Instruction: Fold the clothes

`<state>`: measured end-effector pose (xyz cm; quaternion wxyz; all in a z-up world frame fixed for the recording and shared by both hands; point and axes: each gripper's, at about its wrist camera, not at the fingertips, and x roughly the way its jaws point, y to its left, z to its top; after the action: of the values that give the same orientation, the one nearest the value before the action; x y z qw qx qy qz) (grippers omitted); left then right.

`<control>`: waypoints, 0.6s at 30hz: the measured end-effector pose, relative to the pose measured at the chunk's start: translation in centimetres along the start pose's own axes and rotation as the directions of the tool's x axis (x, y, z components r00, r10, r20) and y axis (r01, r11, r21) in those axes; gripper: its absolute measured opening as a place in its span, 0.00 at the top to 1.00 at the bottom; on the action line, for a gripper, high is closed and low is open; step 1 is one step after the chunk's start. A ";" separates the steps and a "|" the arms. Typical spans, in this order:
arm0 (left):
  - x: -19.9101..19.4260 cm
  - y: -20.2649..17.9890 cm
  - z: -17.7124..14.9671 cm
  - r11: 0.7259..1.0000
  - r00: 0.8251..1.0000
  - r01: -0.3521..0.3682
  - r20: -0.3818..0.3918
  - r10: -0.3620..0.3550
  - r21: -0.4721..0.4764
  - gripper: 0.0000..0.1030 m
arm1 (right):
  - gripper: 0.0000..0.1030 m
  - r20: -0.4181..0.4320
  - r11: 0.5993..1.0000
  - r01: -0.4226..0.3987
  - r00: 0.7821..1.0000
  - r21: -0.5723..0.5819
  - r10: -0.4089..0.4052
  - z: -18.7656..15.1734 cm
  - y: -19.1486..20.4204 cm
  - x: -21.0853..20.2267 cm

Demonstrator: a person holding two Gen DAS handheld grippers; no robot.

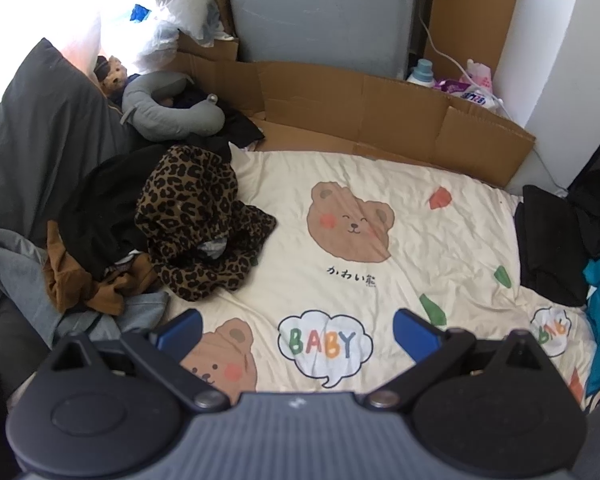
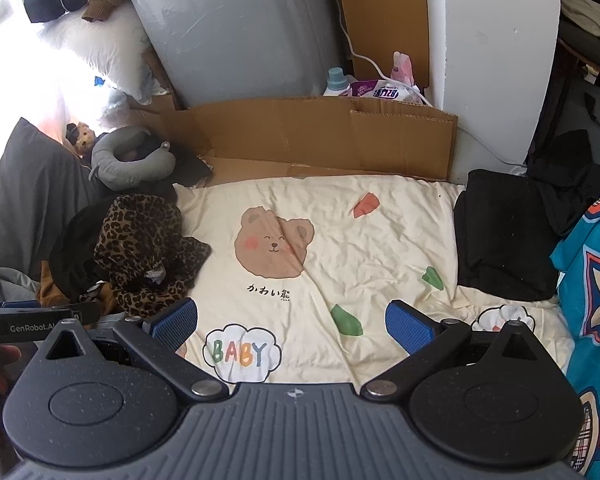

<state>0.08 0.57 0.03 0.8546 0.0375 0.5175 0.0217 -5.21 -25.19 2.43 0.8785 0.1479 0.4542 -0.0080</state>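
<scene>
Trouble looked most likely to come from the tangle at the left of the bed. Both tools hung empty above the cream bear-print quilt (image 1: 340, 184): the left hand-held gripper (image 1: 296, 330) had its 2 blue pads (image 1: 414, 330) spread wide apart, and the right hand-held gripper (image 2: 292, 322) stood equally wide, clamped on nothing. The clothes to be folded sat in a heap at the quilt's left edge, with the leopard-print garment (image 1: 196, 220) on top, a black garment (image 1: 100, 204) and a rust-brown one (image 1: 76, 284) tucked under and beside it, and grey fabric (image 1: 16, 256) below.

Because these pieces overlapped, a pinch on the leopard cloth could, I judged, catch a layer beneath and drag 2 items out together. Its crumpled bunching also hid hems and corners, so a grab might land mid-panel and leave it twisted when spread.

A folded black stack (image 2: 504, 240) lay at the quilt's right side, touching a teal patterned textile (image 2: 588, 280); a sweeping garment could knock it askew.

The quilt looked soft and creased, the leopard fabric thin and limp. A grey neck pillow (image 1: 168, 108) curved plumply behind the heap, and stiff brown cardboard (image 1: 360, 112) lined the far edge.
</scene>
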 end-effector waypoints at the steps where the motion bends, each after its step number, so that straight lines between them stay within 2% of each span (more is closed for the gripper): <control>1: 0.1 0.0 0.0 1.000 1.000 -0.002 -0.001 0.002 0.001 0.01 | 0.00 0.000 1.000 -0.002 1.000 0.006 0.002 0.0 -0.1 0.0; 8: 0.5 -0.2 0.0 1.000 0.999 0.022 -0.025 -0.022 -0.011 0.01 | 0.00 0.008 1.000 0.007 1.000 0.023 -0.007 -0.1 -0.5 -0.1; 18: 0.0 -0.4 -0.1 1.000 1.000 0.009 0.001 -0.009 -0.016 0.01 | 0.00 -0.012 1.000 -0.007 1.000 0.021 0.007 0.2 -0.5 0.3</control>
<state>0.04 0.21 -0.06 0.8553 0.0283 0.5170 0.0217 -4.92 -25.63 2.15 0.8742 0.1590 0.4587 -0.0088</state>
